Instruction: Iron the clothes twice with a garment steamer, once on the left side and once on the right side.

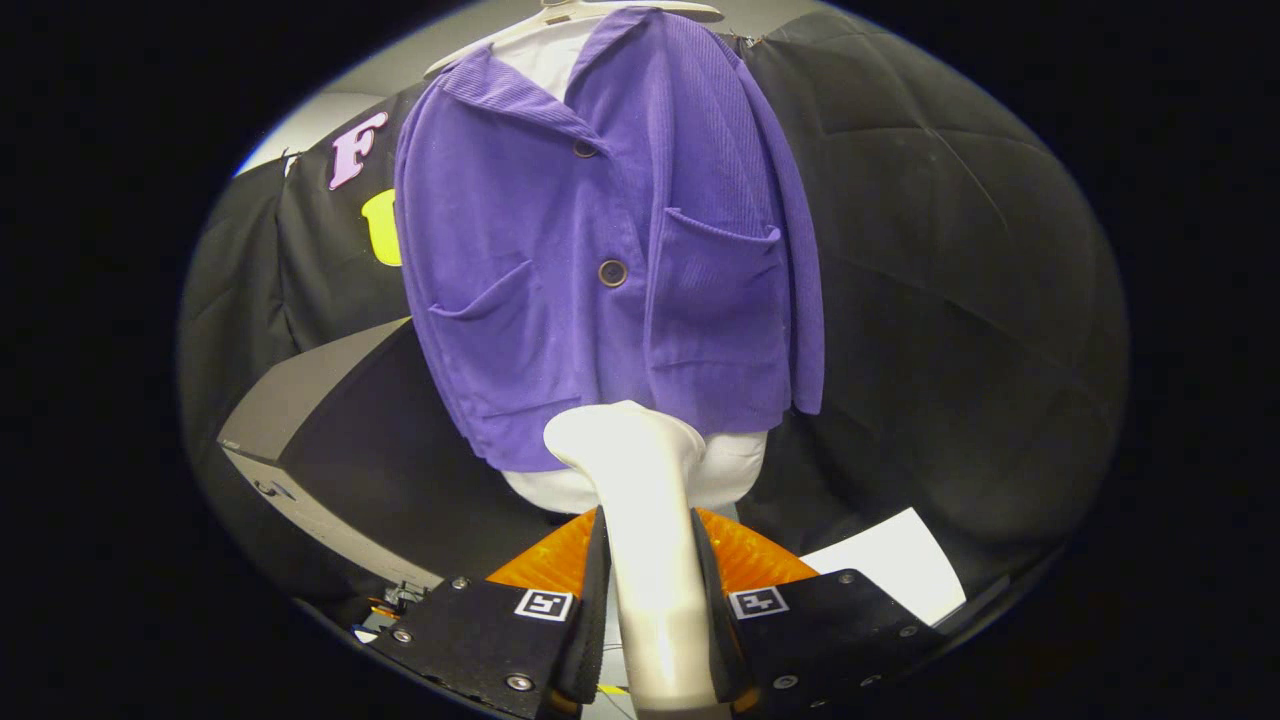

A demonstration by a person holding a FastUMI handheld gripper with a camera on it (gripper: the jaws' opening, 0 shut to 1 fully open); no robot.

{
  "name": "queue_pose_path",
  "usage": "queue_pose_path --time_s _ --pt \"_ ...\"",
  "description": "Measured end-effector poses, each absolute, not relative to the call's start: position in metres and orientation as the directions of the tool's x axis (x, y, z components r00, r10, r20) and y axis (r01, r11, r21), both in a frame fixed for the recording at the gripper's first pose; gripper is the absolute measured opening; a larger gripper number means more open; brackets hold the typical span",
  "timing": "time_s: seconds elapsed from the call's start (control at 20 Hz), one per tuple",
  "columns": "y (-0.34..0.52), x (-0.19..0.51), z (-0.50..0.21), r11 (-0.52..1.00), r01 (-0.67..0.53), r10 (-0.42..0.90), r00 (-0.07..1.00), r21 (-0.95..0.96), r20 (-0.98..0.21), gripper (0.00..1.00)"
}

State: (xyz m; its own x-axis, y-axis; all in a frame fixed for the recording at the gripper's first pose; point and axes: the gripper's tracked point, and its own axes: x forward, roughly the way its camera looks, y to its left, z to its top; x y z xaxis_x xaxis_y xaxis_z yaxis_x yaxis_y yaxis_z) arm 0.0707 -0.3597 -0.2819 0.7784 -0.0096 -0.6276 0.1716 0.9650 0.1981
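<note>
Clamping the smooth white steamer [640,520], the jaws point its rounded head at the ribbed purple jacket [600,240].

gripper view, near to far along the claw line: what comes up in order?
Claw shut on the steamer handle → steamer head → white undershirt hem → purple jacket → hanger at the top.
</note>
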Motion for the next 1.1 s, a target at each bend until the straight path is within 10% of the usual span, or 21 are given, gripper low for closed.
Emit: queue_pose_path --time_s 1.1 --pt "-0.163 0.045 -0.188 0.984 0.14 -0.061 0.837 0.106 -0.543 0.42"
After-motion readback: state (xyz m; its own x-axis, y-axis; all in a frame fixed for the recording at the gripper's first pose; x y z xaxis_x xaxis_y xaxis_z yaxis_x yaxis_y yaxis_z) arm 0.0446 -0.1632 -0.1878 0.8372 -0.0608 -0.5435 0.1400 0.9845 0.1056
